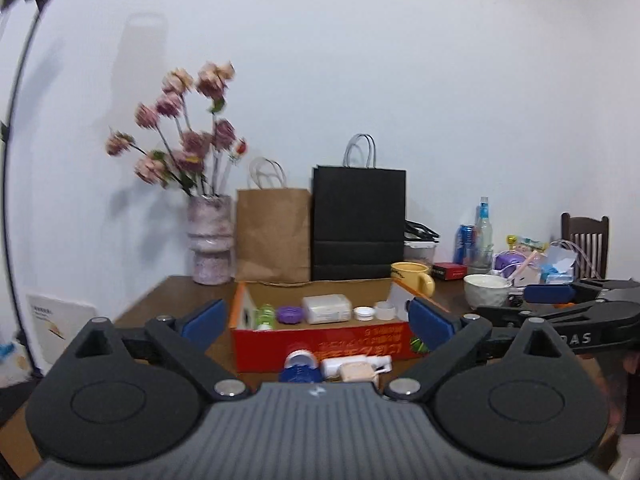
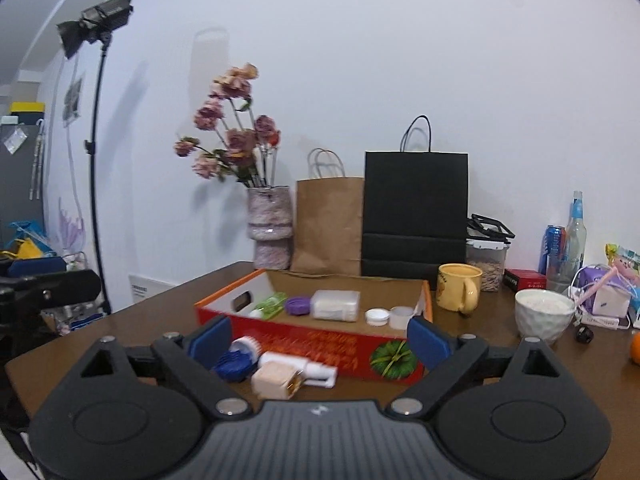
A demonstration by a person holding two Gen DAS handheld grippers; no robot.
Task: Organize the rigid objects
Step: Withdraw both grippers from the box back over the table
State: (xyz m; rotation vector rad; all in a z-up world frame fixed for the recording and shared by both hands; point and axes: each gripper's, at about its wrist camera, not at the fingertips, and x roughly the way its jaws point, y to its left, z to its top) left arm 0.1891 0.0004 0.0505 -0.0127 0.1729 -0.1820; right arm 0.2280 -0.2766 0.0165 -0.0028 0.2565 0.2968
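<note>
A red cardboard box (image 1: 320, 344) (image 2: 280, 330) lies open-topped on the brown table. Inside it are a green bottle (image 2: 269, 305), a purple lid (image 2: 298, 305), a white rectangular container (image 2: 335, 305), a white cap (image 2: 377, 316) and a clear cup (image 2: 401, 317). On the table in front of the box lie a blue and white brush (image 2: 236, 358), a white spray bottle (image 2: 304, 366) and a beige cube (image 2: 274, 380). My left gripper (image 1: 316, 320) and my right gripper (image 2: 320, 338) both hover open before the box, nothing between their blue pads.
A yellow mug (image 2: 458, 286) and a white bowl (image 2: 544, 314) stand right of the box. Behind it are a vase of flowers (image 2: 270, 228), a brown bag (image 2: 328, 224) and a black bag (image 2: 416, 212). Bottles, a can (image 2: 554, 248) and clutter fill the far right.
</note>
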